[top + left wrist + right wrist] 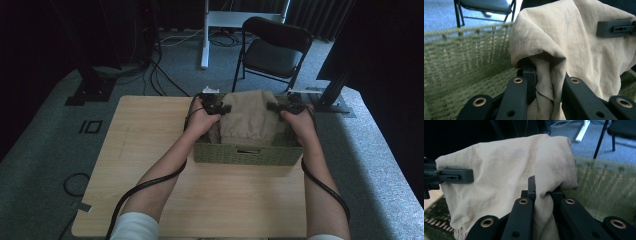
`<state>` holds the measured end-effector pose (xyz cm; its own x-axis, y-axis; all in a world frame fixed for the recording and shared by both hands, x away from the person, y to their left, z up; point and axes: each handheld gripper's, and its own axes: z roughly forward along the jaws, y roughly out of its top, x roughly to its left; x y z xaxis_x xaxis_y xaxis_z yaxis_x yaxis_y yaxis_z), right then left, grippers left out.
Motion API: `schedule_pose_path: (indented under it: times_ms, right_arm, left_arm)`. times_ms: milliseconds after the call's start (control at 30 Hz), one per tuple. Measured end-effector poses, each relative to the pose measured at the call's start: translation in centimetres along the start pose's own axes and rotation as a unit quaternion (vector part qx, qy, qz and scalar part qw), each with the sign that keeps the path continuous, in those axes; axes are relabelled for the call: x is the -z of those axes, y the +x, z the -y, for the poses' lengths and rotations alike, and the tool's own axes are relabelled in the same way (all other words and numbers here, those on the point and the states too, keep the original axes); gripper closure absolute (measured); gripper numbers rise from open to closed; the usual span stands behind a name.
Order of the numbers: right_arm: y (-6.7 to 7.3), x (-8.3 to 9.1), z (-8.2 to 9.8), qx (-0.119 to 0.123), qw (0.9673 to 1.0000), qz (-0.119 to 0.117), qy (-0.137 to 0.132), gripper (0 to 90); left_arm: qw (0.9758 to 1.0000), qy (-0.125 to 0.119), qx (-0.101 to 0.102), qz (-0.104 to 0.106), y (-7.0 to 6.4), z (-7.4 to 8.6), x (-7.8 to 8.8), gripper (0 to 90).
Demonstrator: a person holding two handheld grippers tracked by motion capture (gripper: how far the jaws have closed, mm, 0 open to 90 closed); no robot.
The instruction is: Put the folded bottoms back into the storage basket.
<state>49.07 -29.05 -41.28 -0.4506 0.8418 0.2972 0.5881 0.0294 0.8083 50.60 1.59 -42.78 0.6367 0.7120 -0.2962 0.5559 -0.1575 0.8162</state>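
Grey carpet point(45, 165) runs round all sides of your pale wooden surface point(150, 135), with dark curtains behind and cables trailing on the floor at far left. Black folding chair point(275, 50) stands beyond the far edge, well apart from the work; a white stand leg point(205, 40) sits left of it. Black frame posts rise off the far left and far right corners.

Near half of the surface is bare wood, open on the left too. Your forearms cross it from the near edge.

Green woven basket point(245, 152) sits toward the far right part of the surface, its right wall near the right edge. Beige cloth point(250, 117) is bunched over the basket's middle, hanging down inside the walls and rising above the rim.

Your left gripper point(216, 107) is at the cloth's left side, above the basket's left wall. Left gripper view: its fingers point(517, 95) are clamped on a fold of cloth.

Your right gripper point(285, 106) is at the cloth's right side, near the far right corner of the basket. Right gripper view: its fingers point(571, 212) pinch a gathered fold likewise.
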Motion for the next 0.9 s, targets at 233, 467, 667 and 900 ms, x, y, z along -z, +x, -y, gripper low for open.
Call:
schedule_pose_path:
  times_ms: [233,467,667,900]
  right_arm:
    - [-1.1,-2.2,1.7,-0.014,0.9993,0.024,0.024,84.6]
    - [-1.4,-3.9,1.8,-0.023,0.9982,0.04,0.038,84.6]
    - [-2.1,-5.3,2.2,-0.032,0.9965,0.061,0.049,84.5]
    - [-2.6,-7.0,2.2,-0.033,0.9937,0.08,0.07,84.4]
  left_arm:
    - [0.999,0.021,-0.008,-0.037,0.9,1.2,-1.9,80.5]
    - [0.998,0.029,0.002,-0.056,1.9,1.6,-2.9,79.9]
    - [0.9975,0.033,-0.002,-0.063,2.2,1.9,-3.9,79.5]
    - [0.9958,0.047,0.0,-0.079,2.9,2.0,-5.0,77.7]
